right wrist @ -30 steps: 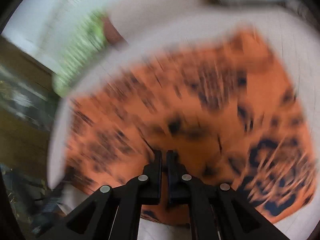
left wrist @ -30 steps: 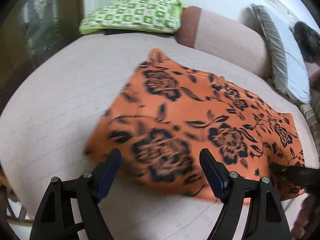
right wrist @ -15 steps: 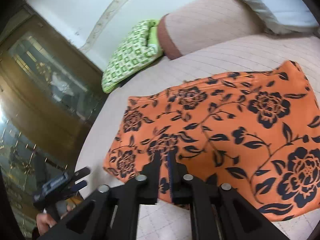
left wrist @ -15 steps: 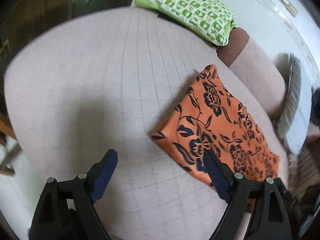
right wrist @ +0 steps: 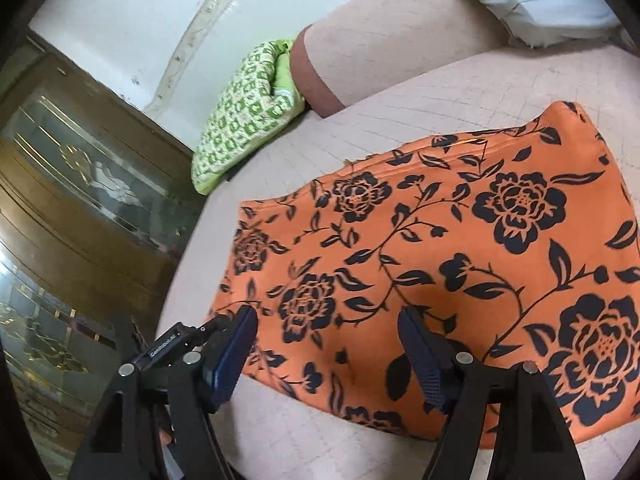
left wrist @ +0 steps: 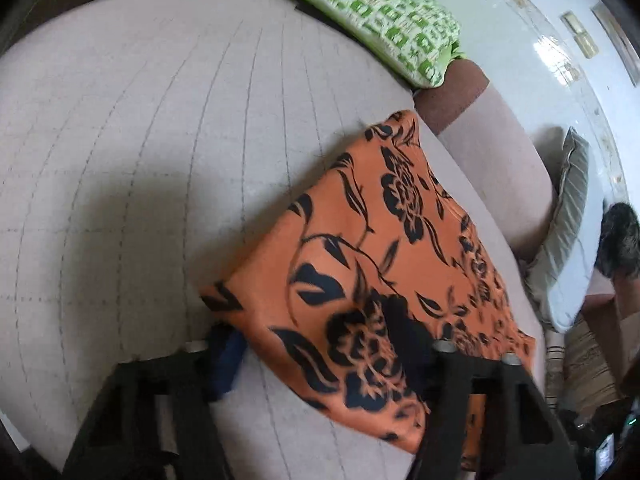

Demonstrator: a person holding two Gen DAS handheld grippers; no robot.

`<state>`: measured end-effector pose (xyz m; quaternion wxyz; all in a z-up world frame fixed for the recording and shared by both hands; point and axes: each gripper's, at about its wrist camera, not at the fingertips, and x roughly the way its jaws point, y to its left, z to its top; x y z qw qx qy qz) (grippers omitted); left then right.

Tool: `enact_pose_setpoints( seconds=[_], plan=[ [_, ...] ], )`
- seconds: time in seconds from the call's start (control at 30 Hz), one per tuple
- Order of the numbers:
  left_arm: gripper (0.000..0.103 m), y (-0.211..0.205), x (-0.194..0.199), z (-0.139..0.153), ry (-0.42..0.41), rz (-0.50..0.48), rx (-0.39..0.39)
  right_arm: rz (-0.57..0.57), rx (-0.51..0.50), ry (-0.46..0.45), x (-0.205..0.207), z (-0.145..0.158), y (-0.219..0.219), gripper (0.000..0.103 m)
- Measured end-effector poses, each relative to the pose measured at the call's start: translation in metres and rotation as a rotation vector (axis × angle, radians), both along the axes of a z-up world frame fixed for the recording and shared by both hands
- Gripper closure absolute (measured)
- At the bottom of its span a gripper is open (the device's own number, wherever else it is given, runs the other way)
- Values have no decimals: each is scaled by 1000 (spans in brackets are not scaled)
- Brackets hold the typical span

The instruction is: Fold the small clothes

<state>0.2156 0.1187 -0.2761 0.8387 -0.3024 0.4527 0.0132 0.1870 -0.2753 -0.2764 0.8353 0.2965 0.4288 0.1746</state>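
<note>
An orange cloth with black flowers [left wrist: 380, 240] lies folded flat on the beige quilted cushion [left wrist: 140, 140]. It also shows in the right wrist view [right wrist: 440, 248]. My left gripper [left wrist: 316, 344] is open, its fingers straddling the cloth's near corner, low over it. My right gripper [right wrist: 328, 348] is open and empty, just above the cloth's near edge. The tip of the left gripper [right wrist: 192, 336] shows at the cloth's left corner in the right wrist view.
A green patterned pillow [left wrist: 380, 12] lies at the far end of the cushion, next to a beige and brown bolster [left wrist: 492, 144]. A grey-white pillow [left wrist: 568, 240] leans at the right. A dark wooden cabinet with glass [right wrist: 80, 200] stands past the cushion's left edge.
My right gripper has opened and let go of the cloth. My left gripper has come in low over the cloth's near corner. The cloth now lies still and flat.
</note>
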Motion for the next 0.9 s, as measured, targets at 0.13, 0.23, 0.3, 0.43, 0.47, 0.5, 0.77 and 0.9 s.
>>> enact_pose_setpoints(
  seconds=[0.13,0.23,0.3,0.43,0.47,0.5,0.77,0.9],
  plan=[
    [86,9,0,-9,-17,-14,-94,-14,-18,2,7,-2,1,30],
    [92,-1,-2,3,-43,-60,-20,-46,-29,-1,9,-1,-3,36],
    [92,-10,-5,18,-91,-89,26,-76,-29,8,9,-2,-9,41],
    [93,-45,-10,60,-200,-190,150,-128,20,66,9,-14,-27,47],
    [93,-53,-13,72,-224,-216,158,-140,42,83,9,-18,-34,50],
    [94,-66,-15,84,-248,-252,170,-149,59,97,9,-20,-39,51],
    [94,-168,-39,134,-359,-503,220,-252,205,159,0,-34,-95,65],
    [98,-238,-52,130,-371,-678,189,-188,386,167,-3,-38,-122,64]
  ],
)
